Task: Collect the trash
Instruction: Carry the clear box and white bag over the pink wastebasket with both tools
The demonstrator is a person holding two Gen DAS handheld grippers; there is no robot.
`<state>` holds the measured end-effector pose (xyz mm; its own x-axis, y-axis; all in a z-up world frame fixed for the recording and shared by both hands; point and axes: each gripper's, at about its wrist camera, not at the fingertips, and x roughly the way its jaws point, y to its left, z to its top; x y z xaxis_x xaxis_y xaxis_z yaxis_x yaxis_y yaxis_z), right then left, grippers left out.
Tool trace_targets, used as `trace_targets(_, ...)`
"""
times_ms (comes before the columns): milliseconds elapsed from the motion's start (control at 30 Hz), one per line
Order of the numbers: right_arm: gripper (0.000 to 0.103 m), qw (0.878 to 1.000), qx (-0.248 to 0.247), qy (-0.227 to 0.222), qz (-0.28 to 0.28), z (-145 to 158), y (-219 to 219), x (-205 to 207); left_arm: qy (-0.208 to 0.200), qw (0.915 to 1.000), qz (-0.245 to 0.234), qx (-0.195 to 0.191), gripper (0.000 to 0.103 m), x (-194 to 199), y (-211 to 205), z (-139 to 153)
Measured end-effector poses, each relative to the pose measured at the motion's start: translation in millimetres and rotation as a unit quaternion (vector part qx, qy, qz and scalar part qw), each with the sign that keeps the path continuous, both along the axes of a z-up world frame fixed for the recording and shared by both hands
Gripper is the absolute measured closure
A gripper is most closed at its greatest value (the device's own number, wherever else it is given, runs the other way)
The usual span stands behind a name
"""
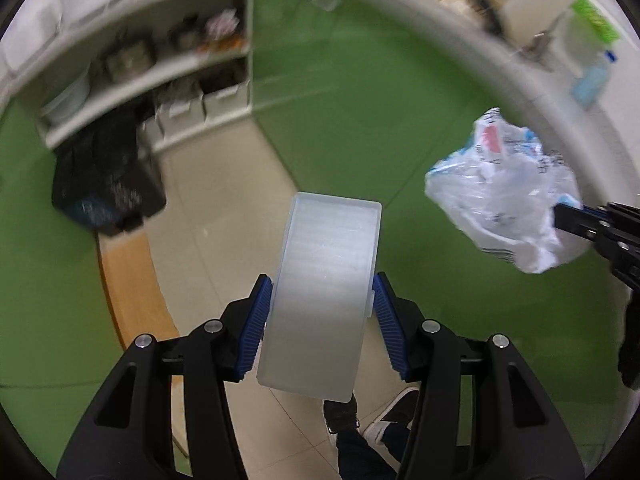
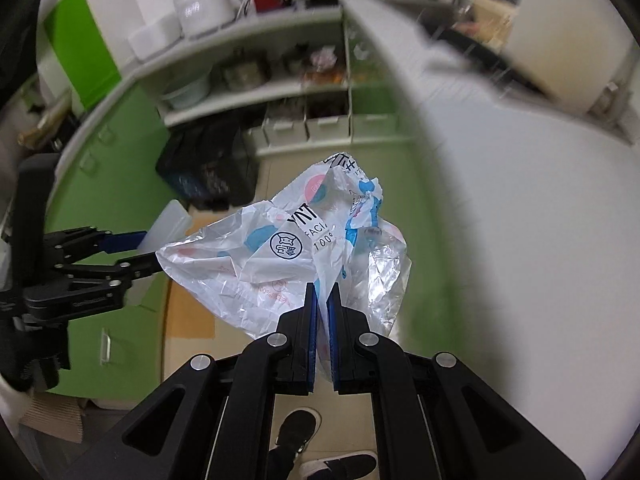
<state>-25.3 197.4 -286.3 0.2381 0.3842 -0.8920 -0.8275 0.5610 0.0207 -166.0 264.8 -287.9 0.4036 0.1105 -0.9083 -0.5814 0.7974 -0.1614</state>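
A translucent white plastic box (image 1: pixel 326 280) stands on edge between the blue pads of my left gripper (image 1: pixel 322 292), which is shut on it above the tiled floor. My right gripper (image 2: pixel 323 292) is shut on a crumpled white plastic wrapper (image 2: pixel 296 248) with blue and pink print. The wrapper (image 1: pixel 504 196) also hangs at the right of the left wrist view, pinched by the right gripper (image 1: pixel 560 216). At the left of the right wrist view the left gripper (image 2: pixel 136 248) carries the box (image 2: pixel 166 226). A black bin with a dark bag (image 1: pixel 106 180) stands on the floor by the shelves.
Open white shelves (image 2: pixel 280 80) hold pots, bowls and storage boxes. Green cabinet fronts (image 1: pixel 340 100) curve round a white countertop (image 2: pixel 500 200). The person's dark shoes (image 2: pixel 296 432) are on the beige tiles below. A brown cardboard sheet (image 1: pixel 128 280) lies on the floor.
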Motion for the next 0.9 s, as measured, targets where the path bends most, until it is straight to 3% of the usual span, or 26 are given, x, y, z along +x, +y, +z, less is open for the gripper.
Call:
trace_targets(267, 0.098, 0.999, -0.047, 0.013, 0.003, -139, 16, -8, 0.037, 0.9980, 0.017, -0.049, 0.051, -5, 30, -194)
trace_targets(367, 0.098, 0.998, -0.062, 0.020, -0.005, -181, 9, -8, 0.048, 0.9965, 0.018, -0.065, 0.051, -8, 31, -256)
trace_targets(467, 0.098, 0.997, -0.076, 0.025, -0.010, -215, 2, -8, 0.053, 0.9953, 0.022, -0.078, 0.050, -9, 31, -299)
trace_targets(500, 0.098, 0.996, -0.080, 0.028, -0.011, -224, 2, -8, 0.053, 0.9949, 0.026, -0.081, 0.045, -11, 32, -313)
trace_targets(533, 0.098, 0.996, -0.085, 0.029, -0.012, -235, 0, -9, 0.051, 0.9947, 0.030, -0.084, 0.034, -11, 34, -321)
trace_targets(567, 0.098, 0.996, -0.088, 0.031, -0.012, -242, -1, -9, 0.049, 0.9947, 0.034, -0.084, 0.005, -13, 31, -328)
trace_targets(767, 0.098, 0.994, -0.100, 0.045, -0.005, -264, 10, -16, 0.046, 0.9936, 0.070, -0.077, 0.003, -28, 36, -337)
trace_targets(900, 0.098, 0.994, -0.097, 0.054, 0.015, -269, 27, -23, 0.037, 0.9909, 0.106, -0.075, 0.003, -49, 43, -307)
